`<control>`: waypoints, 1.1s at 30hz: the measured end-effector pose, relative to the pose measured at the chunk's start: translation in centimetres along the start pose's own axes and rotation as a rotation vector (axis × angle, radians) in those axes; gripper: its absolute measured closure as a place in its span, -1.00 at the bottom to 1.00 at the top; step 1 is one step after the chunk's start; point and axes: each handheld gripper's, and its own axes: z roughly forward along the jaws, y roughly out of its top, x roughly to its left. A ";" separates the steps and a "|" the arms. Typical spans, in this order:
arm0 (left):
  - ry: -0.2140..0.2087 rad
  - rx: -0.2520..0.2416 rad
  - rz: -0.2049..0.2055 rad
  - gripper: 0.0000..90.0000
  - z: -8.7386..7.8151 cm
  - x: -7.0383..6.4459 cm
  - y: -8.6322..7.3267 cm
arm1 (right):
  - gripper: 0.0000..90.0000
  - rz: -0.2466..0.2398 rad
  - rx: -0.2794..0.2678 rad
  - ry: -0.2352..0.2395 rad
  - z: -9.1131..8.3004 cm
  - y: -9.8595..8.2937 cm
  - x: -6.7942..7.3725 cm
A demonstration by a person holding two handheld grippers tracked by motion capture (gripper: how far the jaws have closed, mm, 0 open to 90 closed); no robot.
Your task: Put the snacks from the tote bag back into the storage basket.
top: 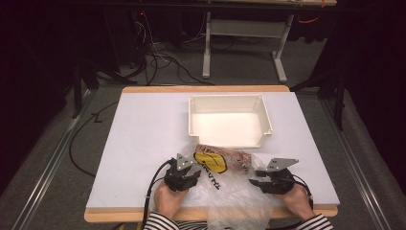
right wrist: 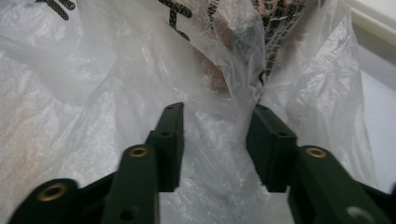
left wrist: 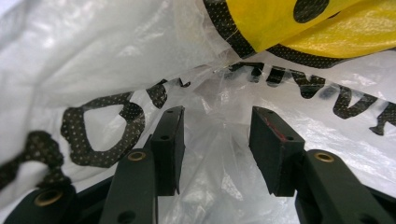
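Note:
A clear plastic bag (top: 229,188) with a yellow face print (top: 211,162) and black lettering lies at the table's front edge. A brownish packed item (top: 238,157) shows through its far end. My left gripper (top: 194,172) rests at the bag's left side, open, with loose bag film (left wrist: 219,154) lying between its jaws under the yellow print (left wrist: 299,23). My right gripper (top: 257,178) sits at the bag's right side, also open, and crumpled film (right wrist: 217,140) fills the gap between its jaws. The film is not pinched by either gripper (left wrist: 217,112) (right wrist: 217,109).
An empty white tray (top: 225,97) stands just behind the bag at the middle of the white table top (top: 143,139). Cables and a desk frame (top: 207,48) lie on the floor beyond the table. A person's striped sleeves enter at the bottom.

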 end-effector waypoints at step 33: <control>0.007 -0.021 0.024 0.70 0.0 -0.1 -0.5 | 0.22 0.040 -0.222 -0.063 -5.6 1.6 0.1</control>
